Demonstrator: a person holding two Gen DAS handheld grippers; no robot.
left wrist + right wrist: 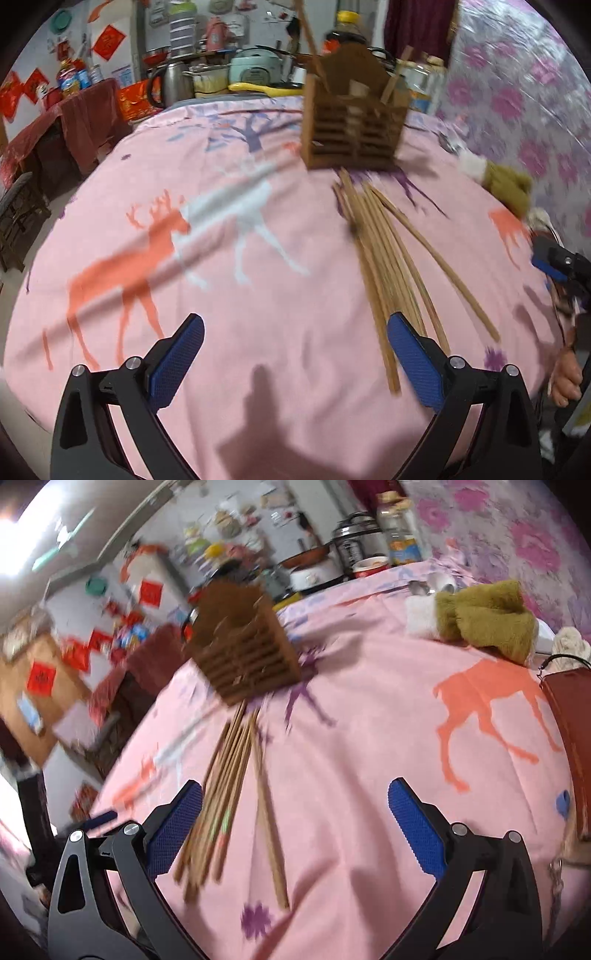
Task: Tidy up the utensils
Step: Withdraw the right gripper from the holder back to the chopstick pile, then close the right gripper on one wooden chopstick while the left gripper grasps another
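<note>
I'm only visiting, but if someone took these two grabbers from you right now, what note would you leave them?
Left gripper: open, empty, above the cloth.
Right gripper: open, empty.
Chopsticks: loose pile on the cloth, in front of the wooden holder.
Done: a few sticks already stand in the holder.
Left: pick up the pile and put it in the holder.

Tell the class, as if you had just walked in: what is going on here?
A person holds two grippers over a pink deer-print cloth. A bundle of wooden chopsticks lies loose in front of a slatted wooden holder. The left gripper and right gripper both have open, empty jaws. A few sticks already stand in the holder.
</note>
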